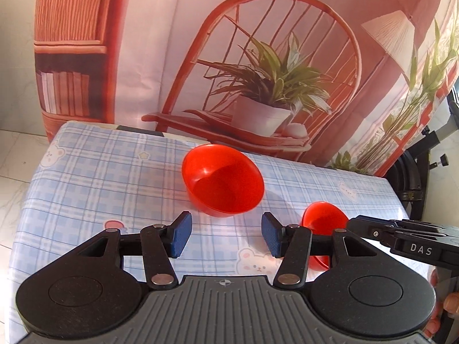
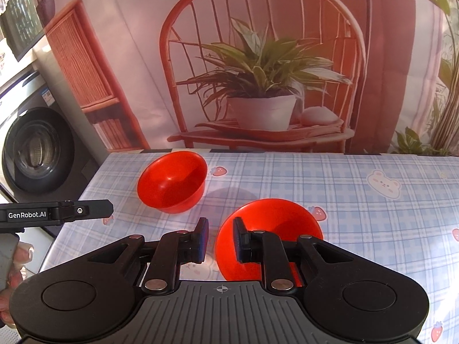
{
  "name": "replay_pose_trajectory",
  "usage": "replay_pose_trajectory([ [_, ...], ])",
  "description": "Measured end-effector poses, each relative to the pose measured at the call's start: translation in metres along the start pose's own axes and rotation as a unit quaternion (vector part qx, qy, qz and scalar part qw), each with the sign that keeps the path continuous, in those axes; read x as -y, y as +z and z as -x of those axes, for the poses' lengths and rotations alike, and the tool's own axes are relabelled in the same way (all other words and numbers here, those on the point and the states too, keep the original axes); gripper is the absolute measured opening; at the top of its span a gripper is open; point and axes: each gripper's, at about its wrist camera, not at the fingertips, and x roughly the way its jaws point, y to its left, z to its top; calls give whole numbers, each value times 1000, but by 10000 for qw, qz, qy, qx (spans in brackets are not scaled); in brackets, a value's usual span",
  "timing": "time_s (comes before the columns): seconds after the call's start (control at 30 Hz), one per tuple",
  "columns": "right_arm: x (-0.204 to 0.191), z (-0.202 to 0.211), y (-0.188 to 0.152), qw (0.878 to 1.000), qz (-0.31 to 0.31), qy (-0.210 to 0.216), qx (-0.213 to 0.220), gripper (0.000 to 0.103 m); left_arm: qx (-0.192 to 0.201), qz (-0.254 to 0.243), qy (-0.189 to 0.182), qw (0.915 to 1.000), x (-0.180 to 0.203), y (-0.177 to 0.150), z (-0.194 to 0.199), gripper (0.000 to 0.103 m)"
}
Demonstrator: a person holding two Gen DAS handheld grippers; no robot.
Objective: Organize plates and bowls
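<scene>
Two red bowls share a table [image 2: 358,200] covered in a blue checked cloth. The larger bowl [image 1: 223,180] sits tipped near the back edge, towards the back left corner, with bare cloth all round it. The second bowl [image 2: 269,229] lies nearer the front. The right hand-held gripper [image 2: 220,239] is clenched on the second bowl's rim, one pad inside the bowl and one outside. The left hand-held gripper [image 1: 226,234] is released, its blue pads standing apart over bare cloth with nothing between them, the larger bowl just beyond its tips. The right half of the table lies open up to its back edge. Only the right wrist view shows a washing machine [image 2: 34,143] past the table's left edge; only the left wrist view shows the table's left edge falling to a pale tiled floor [image 1: 17,154].
</scene>
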Motion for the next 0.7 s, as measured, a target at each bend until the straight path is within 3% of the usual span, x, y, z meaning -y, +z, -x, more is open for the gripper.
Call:
replay_pose_trajectory([
  [0.13, -10, -21, 4, 9999, -120, -15, 64, 18, 260, -284, 567, 9977, -5, 10, -1, 56],
  [0.7, -11, -110, 35, 9975, -667, -179, -112, 22, 243, 73, 415, 9988, -27, 27, -80, 56],
])
